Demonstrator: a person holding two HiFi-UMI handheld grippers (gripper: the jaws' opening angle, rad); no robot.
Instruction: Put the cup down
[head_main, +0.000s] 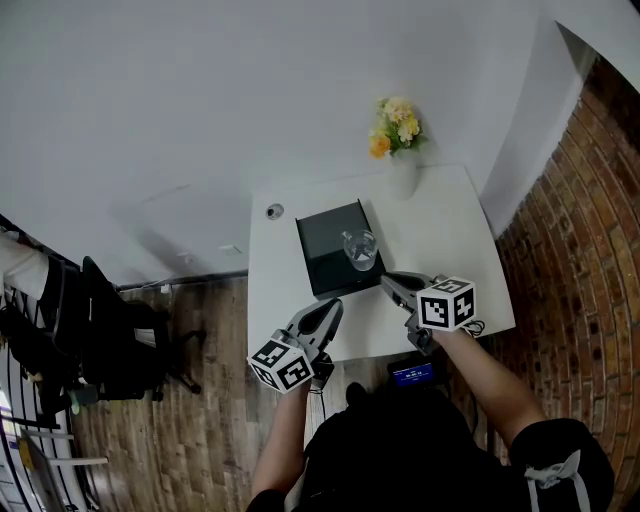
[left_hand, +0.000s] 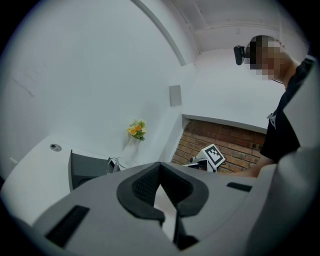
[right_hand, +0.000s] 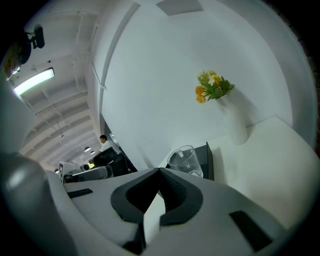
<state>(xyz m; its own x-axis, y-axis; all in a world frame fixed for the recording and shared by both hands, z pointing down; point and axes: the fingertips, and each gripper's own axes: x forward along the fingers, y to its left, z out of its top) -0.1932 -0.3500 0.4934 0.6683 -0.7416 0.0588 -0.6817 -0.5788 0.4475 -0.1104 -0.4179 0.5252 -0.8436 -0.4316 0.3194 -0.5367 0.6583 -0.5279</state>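
Note:
A clear glass cup (head_main: 360, 248) stands upright on a dark flat box (head_main: 325, 240) in the middle of the white table (head_main: 450, 240), with nothing holding it. My right gripper (head_main: 388, 281) hovers just right of the box's near corner, shut and empty. The cup (right_hand: 186, 160) rises just past its closed jaw tips (right_hand: 160, 171). My left gripper (head_main: 333, 307) is by the table's near edge, below the box, also shut with nothing in it. In the left gripper view, the cup (left_hand: 114, 164) and the box (left_hand: 85, 167) lie beyond its joined tips (left_hand: 160, 165).
A white vase with yellow and orange flowers (head_main: 398, 150) stands at the table's far edge, behind the box. A small round disc (head_main: 274, 211) lies at the far left corner. A brick wall (head_main: 590, 230) runs along the right; a dark chair (head_main: 120, 335) stands on the wooden floor at left.

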